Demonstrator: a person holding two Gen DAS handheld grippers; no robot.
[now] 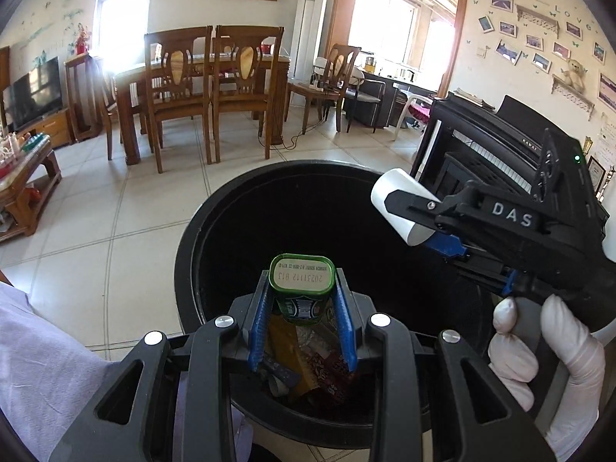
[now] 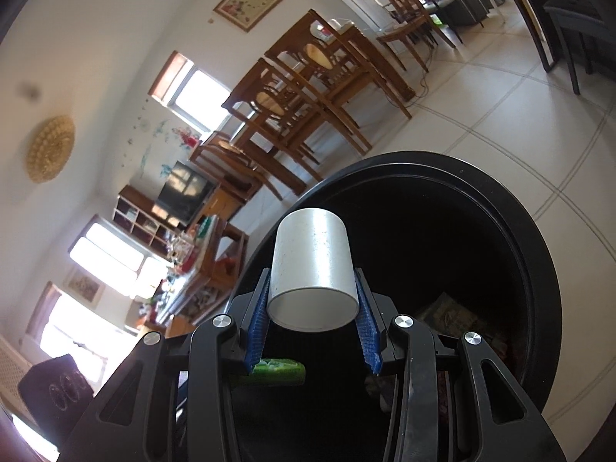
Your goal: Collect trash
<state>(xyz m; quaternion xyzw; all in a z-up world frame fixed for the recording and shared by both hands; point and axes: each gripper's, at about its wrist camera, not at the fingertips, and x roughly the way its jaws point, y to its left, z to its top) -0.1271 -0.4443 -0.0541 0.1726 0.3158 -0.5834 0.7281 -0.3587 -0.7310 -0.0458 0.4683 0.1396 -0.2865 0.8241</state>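
On my left wrist camera, the left gripper (image 1: 302, 317) has its blue pads clamped on a green tin (image 1: 301, 288), held over the mouth of the black bin (image 1: 192, 254), where wrappers (image 1: 308, 369) lie at the bottom. My gloved right hand (image 1: 539, 350) holds the right gripper (image 1: 408, 211) over the bin's far rim, pinching a white cup (image 1: 396, 192).

On my right wrist camera, the right gripper's jaws grip the white cup on its side above the bin, and the tin shows green just below.
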